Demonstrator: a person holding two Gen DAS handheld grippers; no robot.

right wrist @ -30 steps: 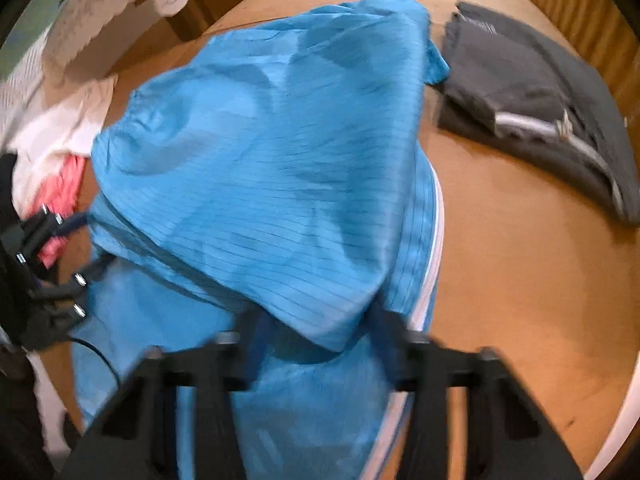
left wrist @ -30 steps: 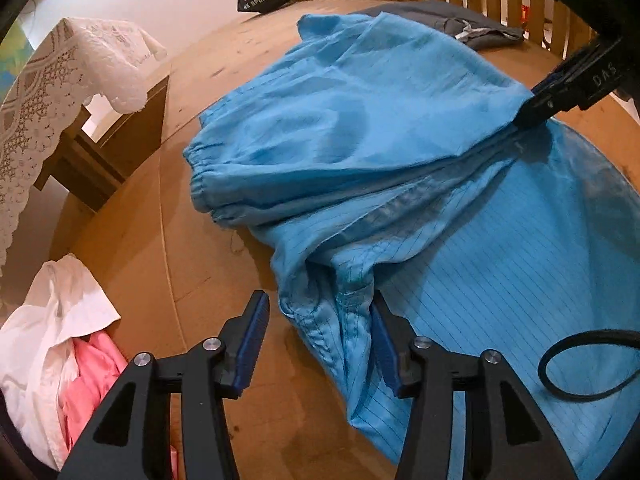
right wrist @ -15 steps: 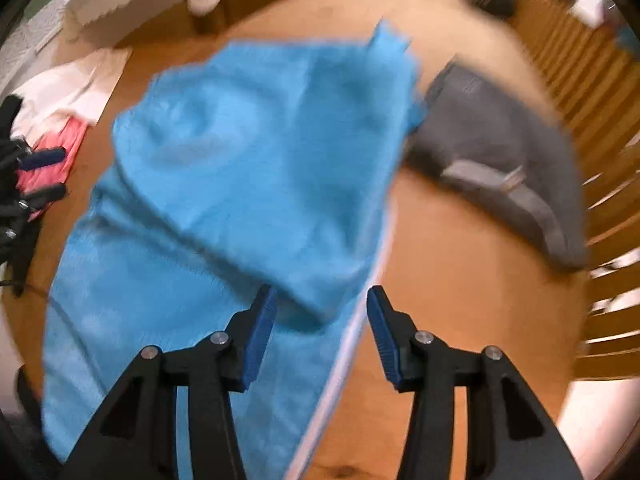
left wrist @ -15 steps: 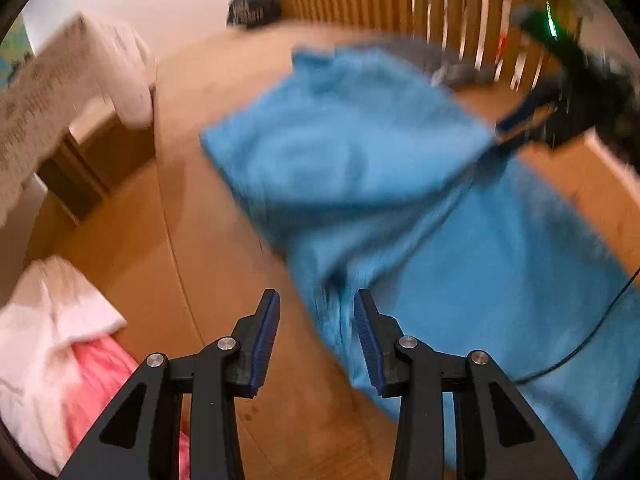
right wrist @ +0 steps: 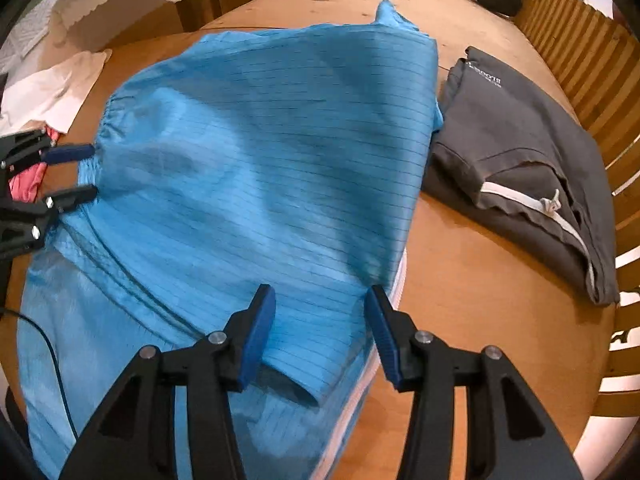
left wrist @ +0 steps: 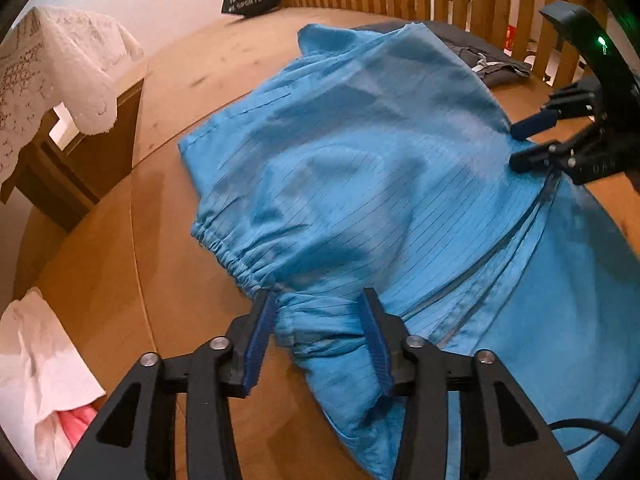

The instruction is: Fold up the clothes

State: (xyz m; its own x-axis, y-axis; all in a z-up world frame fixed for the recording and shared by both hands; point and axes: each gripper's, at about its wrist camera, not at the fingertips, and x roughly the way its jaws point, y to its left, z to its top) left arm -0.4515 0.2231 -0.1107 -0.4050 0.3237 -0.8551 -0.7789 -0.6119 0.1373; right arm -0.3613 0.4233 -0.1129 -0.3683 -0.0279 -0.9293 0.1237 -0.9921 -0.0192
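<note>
Since the earlier pictures, both grippers had slid back along the blue garment and their jaws had just been opening, the right more widely.

In the left wrist view, the left gripper (left wrist: 318,336) sat at lower centre, jaws parted, with the gathered elastic cuff (left wrist: 240,256) of the blue garment (left wrist: 360,184) lying loosely between them; the pads did not seem to press it. That placement probably let the folded sleeve settle flat. At the right edge of the frame the right gripper (left wrist: 532,142) stood apart-jawed at the garment's far side. A white and pink pile (left wrist: 44,364) lay at lower left on the counter (left wrist: 132,280).

In the right wrist view, the right gripper (right wrist: 320,332) hovered open over the folded edge near the white zipper strip (right wrist: 400,280), gripping nothing. The garment filled the middle of the frame, spread on the counter; folded grey clothing (right wrist: 516,160) lay beside it at right, likely finished. The left gripper (right wrist: 74,170) showed at left, at the cuff.
</note>
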